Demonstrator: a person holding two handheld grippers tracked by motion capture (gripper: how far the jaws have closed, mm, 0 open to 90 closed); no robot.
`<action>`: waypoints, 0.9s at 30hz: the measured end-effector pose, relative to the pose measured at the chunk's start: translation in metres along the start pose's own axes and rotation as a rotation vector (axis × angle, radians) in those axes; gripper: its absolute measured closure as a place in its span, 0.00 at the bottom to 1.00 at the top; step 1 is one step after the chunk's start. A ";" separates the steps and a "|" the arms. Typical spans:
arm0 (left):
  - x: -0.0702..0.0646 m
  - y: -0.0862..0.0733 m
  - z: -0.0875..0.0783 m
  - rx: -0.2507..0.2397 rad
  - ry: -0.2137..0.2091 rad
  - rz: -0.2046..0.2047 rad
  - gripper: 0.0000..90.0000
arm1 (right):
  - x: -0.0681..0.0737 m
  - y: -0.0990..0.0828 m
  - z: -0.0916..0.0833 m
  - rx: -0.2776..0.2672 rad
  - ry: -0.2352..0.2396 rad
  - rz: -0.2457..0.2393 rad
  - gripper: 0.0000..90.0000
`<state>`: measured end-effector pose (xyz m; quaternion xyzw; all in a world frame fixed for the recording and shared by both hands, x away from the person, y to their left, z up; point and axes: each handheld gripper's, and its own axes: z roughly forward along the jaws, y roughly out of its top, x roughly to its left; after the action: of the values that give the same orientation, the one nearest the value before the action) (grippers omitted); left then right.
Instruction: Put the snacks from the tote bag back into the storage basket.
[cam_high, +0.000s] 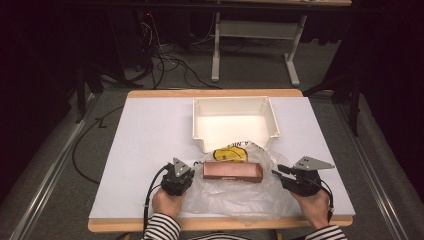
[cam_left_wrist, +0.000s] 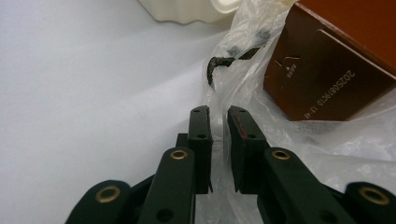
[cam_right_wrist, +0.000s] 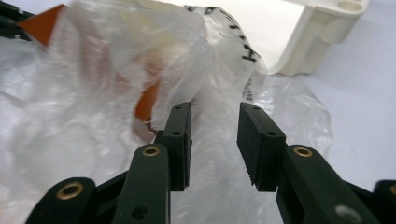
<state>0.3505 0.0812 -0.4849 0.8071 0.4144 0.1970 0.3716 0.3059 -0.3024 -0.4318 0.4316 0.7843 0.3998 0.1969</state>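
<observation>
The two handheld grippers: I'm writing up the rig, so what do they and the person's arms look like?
Both are black. The left claw and right claw each carry a grey three-cornered plate on top and trail a black cable. In the gripper views, each has two flat black jaws on linked arms with brass-coloured rivets; one left pad shows reddish marks. The person wears black-and-white striped sleeves.

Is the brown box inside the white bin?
No. In the high view the brown box lies on the clear plastic bag, nearer the person than the white bin, which holds nothing.
</observation>
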 end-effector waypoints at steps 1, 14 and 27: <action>0.000 0.000 0.000 0.000 0.000 -0.002 0.88 | 0.002 0.001 -0.002 -0.007 0.002 -0.002 0.71; 0.005 0.002 -0.008 -0.022 -0.017 -0.039 0.66 | 0.017 -0.001 0.016 0.044 0.062 -0.023 0.70; -0.028 0.003 -0.028 0.007 -0.087 0.055 0.55 | 0.017 -0.002 0.017 0.044 0.061 -0.057 1.00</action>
<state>0.3187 0.0698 -0.4650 0.8273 0.3760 0.1706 0.3809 0.3067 -0.2813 -0.4436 0.4007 0.8106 0.3896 0.1747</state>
